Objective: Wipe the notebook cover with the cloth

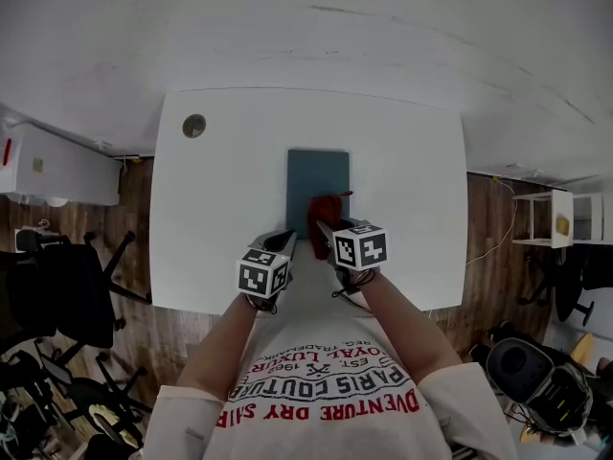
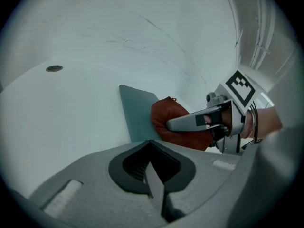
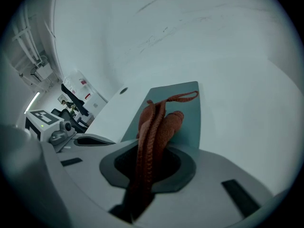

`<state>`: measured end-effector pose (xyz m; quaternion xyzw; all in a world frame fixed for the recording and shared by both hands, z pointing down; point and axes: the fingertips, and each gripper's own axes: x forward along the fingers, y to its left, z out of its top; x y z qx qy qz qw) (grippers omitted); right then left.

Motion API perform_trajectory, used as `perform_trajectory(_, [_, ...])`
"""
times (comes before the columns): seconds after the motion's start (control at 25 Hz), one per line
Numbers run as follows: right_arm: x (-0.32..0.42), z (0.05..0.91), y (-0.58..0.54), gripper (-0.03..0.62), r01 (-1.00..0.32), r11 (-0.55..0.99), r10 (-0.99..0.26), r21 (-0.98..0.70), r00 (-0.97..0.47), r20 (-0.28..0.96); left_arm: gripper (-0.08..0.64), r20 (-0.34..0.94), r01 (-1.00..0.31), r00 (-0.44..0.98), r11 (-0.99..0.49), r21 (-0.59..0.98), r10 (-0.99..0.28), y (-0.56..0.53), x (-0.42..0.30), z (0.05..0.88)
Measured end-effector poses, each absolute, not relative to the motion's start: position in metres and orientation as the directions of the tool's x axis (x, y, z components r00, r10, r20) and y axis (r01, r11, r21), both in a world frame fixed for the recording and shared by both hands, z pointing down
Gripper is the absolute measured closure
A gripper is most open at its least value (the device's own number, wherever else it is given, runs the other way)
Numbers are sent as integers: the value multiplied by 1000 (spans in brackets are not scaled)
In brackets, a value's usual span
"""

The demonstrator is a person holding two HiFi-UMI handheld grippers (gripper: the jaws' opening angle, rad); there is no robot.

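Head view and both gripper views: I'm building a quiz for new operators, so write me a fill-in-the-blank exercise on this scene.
1. The rust-red woven cloth is clamped in the claw on the person's ____ side.
2. The cloth rests on the flat teal notebook, which lies on a rectangular table coloured ____.
3. The left claw is shut and holds ____.
4. The small round dark hole sits near the table's far ____ corner.
Missing words: right; white; nothing; left.
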<state>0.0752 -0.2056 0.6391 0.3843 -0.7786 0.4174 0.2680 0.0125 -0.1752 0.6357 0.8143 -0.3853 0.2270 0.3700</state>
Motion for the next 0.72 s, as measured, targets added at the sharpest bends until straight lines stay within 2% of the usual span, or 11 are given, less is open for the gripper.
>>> perform_trajectory(0.44, [126, 640, -204, 520, -859, 246, -428, -450, -513, 744, 551, 657, -807, 582, -438, 396, -479, -174, 13, 634])
perform_trajectory(0.72, [159, 641, -201, 522, -901, 201, -454, -383, -433, 779, 551, 658, -811, 576, -439, 386, -485, -174, 14, 636])
